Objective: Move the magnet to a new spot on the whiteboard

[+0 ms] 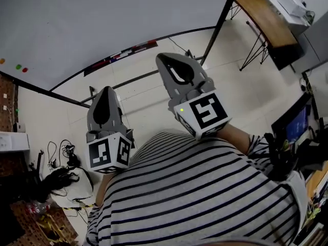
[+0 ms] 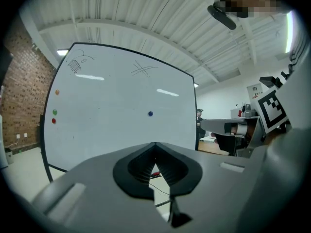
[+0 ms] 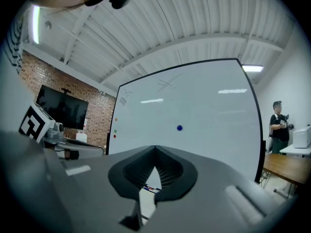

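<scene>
Since we stand well back from the whiteboard (image 3: 209, 101), left tool (image 2: 155, 149) and right tool (image 3: 155, 152) are both closed and empty, aimed at it. Blue magnet (image 3: 179, 127) sits mid-board, far off; we judge approach comes first.

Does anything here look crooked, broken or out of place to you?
Nothing stands out. The whiteboard stands upright, with a blue magnet near its middle, small coloured magnets by its left edge and faint scribbles near the top.
</scene>
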`<control>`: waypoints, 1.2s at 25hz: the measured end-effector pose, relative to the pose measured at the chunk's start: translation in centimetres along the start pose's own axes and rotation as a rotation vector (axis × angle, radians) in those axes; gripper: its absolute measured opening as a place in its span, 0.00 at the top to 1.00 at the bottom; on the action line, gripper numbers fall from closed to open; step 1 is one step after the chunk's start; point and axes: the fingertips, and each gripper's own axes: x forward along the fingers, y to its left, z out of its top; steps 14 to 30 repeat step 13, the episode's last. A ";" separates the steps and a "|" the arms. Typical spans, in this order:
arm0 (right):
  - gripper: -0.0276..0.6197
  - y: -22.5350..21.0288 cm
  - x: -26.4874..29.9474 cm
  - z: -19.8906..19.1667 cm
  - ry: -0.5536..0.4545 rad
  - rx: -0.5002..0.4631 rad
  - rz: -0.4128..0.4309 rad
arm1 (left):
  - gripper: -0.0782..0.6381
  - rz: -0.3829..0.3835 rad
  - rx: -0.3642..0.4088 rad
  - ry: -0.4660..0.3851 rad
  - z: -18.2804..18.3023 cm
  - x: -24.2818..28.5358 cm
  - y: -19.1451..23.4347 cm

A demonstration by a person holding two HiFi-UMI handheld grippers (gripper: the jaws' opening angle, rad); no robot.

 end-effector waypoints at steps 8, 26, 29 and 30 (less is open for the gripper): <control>0.96 1.6 -0.1 0.8 -0.017 -0.010 0.011 | 0.87 -0.017 -0.002 0.004 -0.2 -0.8 -0.1; 0.96 1.0 0.4 0.4 -0.022 -0.009 0.021 | 0.87 -0.022 0.000 0.008 -0.1 -0.1 -0.3; 0.96 1.0 0.4 0.4 -0.022 -0.009 0.021 | 0.87 -0.022 0.000 0.008 -0.1 -0.1 -0.3; 0.96 1.0 0.4 0.4 -0.022 -0.009 0.021 | 0.87 -0.022 0.000 0.008 -0.1 -0.1 -0.3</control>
